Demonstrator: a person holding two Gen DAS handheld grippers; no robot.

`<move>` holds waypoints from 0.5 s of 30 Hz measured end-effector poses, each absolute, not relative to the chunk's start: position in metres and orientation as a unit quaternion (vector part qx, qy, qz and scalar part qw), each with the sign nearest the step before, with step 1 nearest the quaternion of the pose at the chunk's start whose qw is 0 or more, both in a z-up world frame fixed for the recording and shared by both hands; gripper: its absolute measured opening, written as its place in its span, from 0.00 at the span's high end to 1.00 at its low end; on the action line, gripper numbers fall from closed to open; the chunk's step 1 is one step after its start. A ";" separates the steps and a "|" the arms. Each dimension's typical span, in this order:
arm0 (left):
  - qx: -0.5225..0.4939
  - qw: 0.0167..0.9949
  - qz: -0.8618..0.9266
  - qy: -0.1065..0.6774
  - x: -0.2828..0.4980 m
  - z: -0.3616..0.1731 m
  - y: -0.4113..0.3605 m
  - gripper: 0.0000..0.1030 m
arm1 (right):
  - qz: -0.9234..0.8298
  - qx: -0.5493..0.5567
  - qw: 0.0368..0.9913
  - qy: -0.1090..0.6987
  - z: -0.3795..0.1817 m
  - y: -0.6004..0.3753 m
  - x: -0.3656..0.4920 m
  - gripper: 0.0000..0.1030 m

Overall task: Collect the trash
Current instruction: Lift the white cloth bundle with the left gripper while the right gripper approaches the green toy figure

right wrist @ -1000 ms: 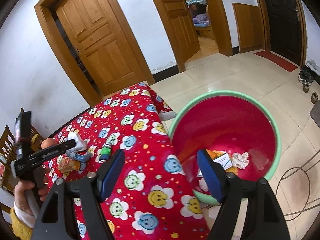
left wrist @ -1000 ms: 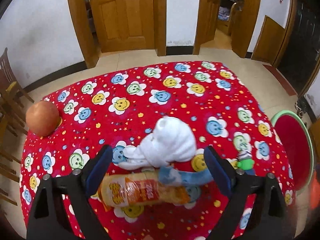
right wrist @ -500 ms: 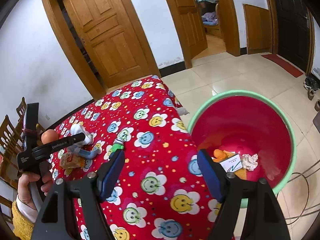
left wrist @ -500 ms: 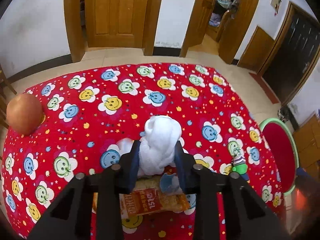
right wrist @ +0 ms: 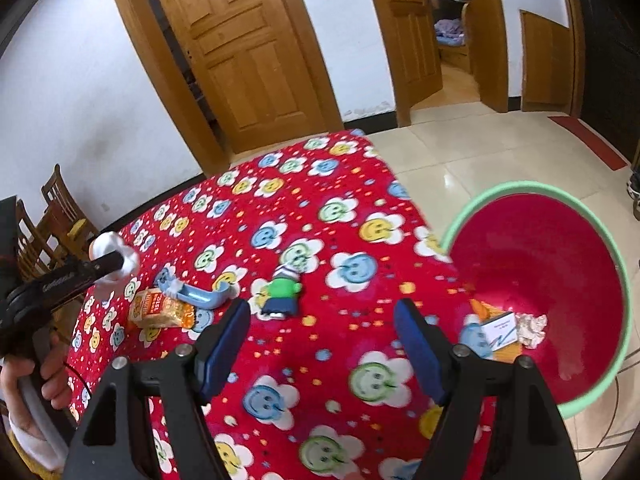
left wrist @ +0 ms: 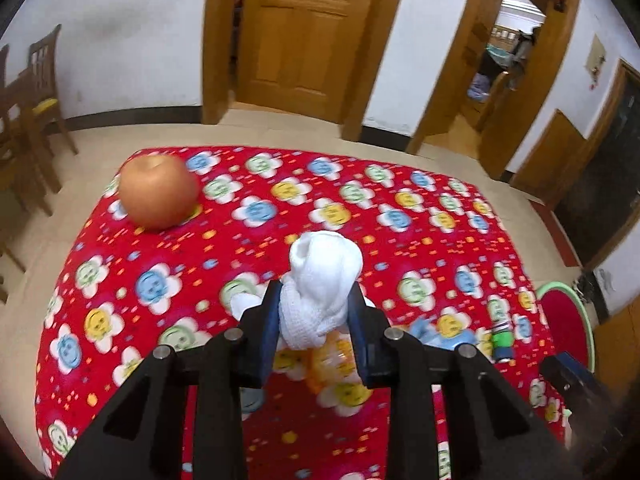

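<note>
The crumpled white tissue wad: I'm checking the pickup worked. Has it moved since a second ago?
Yes. The crumpled white tissue wad, clamped in the left gripper, has lifted off the orange snack packet.

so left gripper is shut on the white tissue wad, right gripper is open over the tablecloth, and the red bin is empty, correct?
Not quite: the red bin isn't empty. The right wrist view shows paper scraps lying in its bottom. The rest holds: the left gripper is shut on the white tissue wad, and the right gripper is open over the tablecloth.
</note>
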State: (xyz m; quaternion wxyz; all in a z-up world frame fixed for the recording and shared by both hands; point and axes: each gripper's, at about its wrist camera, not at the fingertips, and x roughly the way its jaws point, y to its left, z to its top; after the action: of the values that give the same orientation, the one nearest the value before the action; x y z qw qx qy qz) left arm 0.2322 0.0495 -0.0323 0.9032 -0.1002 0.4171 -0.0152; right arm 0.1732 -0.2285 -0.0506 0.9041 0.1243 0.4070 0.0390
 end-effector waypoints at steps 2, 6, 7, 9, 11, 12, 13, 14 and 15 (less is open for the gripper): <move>-0.103 0.902 -0.008 0.419 0.230 -0.037 0.054 0.70 | 0.043 0.119 0.902 0.412 -0.055 -0.221 0.178 0.32; -0.109 0.904 -0.002 0.414 0.228 -0.043 0.060 0.70 | 0.046 0.113 0.897 0.424 -0.064 -0.210 0.188 0.41; -0.107 0.904 -0.002 0.413 0.227 -0.043 0.061 0.70 | 0.046 0.112 0.895 0.428 -0.067 -0.208 0.190 0.42; -0.107 0.906 -0.004 0.409 0.226 -0.044 0.063 0.70 | 0.046 0.109 0.894 0.433 -0.071 -0.205 0.194 0.46; -0.109 0.907 -0.006 0.406 0.225 -0.045 0.063 0.70 | 0.045 0.104 0.892 0.437 -0.074 -0.203 0.197 0.48; -0.110 0.907 -0.007 0.406 0.224 -0.044 0.064 0.70 | 0.044 0.103 0.892 0.438 -0.076 -0.201 0.198 0.49; -0.112 0.907 -0.009 0.406 0.223 -0.045 0.065 0.70 | 0.044 0.102 0.892 0.439 -0.077 -0.199 0.199 0.49; -0.114 0.907 -0.010 0.406 0.222 -0.046 0.065 0.70 | 0.043 0.099 0.892 0.439 -0.078 -0.198 0.200 0.51; -0.115 0.906 -0.012 0.406 0.222 -0.046 0.066 0.70 | 0.042 0.096 0.892 0.440 -0.079 -0.196 0.201 0.52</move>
State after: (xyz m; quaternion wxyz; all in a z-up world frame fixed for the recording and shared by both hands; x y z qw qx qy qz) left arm 0.2217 0.0660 -0.0459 0.9065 -0.1146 0.4062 -0.0118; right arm 0.2009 -0.1957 -0.0795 0.8921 0.0962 0.4395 0.0422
